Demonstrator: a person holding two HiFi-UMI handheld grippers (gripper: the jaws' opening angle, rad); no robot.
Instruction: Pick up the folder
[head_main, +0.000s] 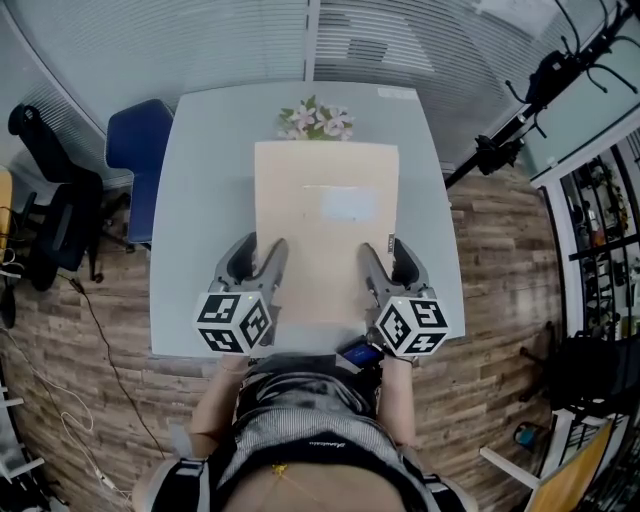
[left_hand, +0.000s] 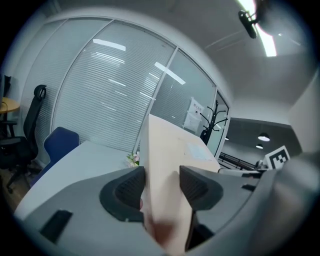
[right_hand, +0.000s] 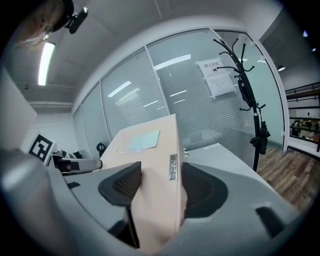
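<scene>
Both grippers, left | right, clamped on folder near corners | long axis runs far, off table.

Flowers sit at the counter's far edge. A blue chair stands left, a coat stand right.

In the head view the folder hides the lower flowers, and its near corners vanish under the left gripper and right gripper. In both gripper views its closest end is blurred. Its edge label is unreadable, perhaps numerals.
</scene>
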